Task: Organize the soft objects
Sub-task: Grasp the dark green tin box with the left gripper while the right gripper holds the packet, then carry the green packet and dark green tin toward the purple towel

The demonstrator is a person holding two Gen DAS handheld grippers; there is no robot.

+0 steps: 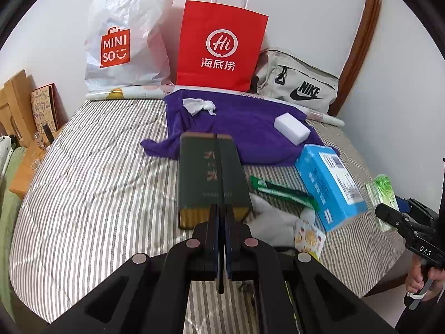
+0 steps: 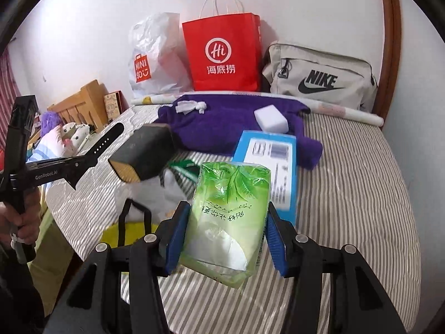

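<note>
Both claws are loaded. Right gripper (image 2: pixel 226 233) has its blue pads about half apart and pressed on the sides of the green tissue pack (image 2: pixel 230 222), which hangs tilted above the striped bedspread (image 2: pixel 347 194). Left gripper (image 1: pixel 221 222) is pinched almost fully closed; the dark green box (image 1: pixel 208 178) appears caught by a thin edge or flap between the fingers, and the right wrist view shows that box in the air off the left claw's tip, clear of the bed.

Judging by this, the step in hand is the carry: two items picked and lifted, neither yet set anywhere. The next move calls for choosing a destination and bringing each load over it without letting the thinly held box swing or slip.

Farther out on the bed lie the blue box (image 1: pixel 331 186), a green-and-white wrapper (image 1: pixel 281 192), and the purple towel (image 1: pixel 239 128), with a white sponge block (image 1: pixel 292 125) and a crumpled tissue (image 1: pixel 198 105) on top of it.

Against the wall stand the containers: a white plastic bag (image 1: pixel 128 39), a red paper bag (image 1: pixel 219 47) and a beige zip bag (image 1: pixel 300 83). Their contents cannot be seen from either view.
</note>
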